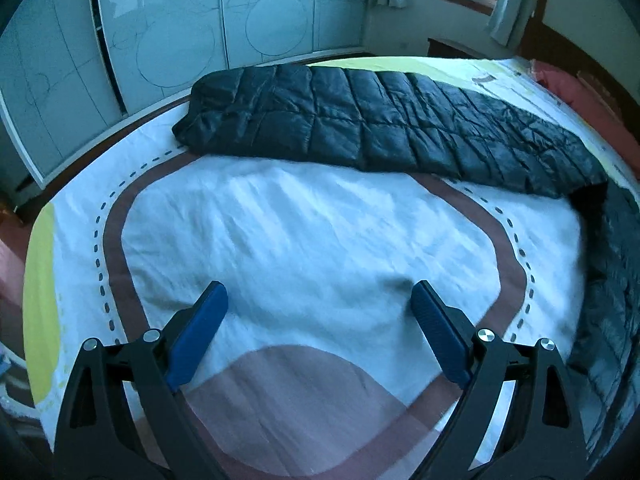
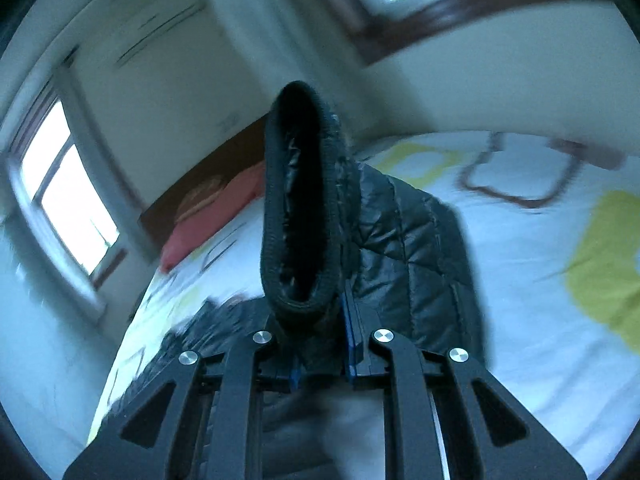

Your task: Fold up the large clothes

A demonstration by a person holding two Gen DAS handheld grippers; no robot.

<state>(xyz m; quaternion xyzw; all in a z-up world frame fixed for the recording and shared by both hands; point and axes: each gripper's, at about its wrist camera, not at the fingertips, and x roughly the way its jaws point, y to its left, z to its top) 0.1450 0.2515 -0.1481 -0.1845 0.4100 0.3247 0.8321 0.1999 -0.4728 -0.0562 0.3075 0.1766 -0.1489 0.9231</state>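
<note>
Across the far bed (image 1: pixel 304 240): quilted jacket (image 1: pixel 380 128), lengthwise left-right; right gripper (image 2: pixel 320 344) pinching cuff (image 2: pixel 300 216); left gripper (image 1: pixel 320 332) spread, empty.

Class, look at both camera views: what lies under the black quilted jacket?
Under the black quilted jacket lies the patterned bedspread, white with brown and yellow shapes. The part beneath the jacket is covered, so anything there cannot be seen. The right gripper lifts one cuff off the bed.

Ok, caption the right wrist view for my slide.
Right gripper shut on jacket cuff, lifting it above the bed.
</note>
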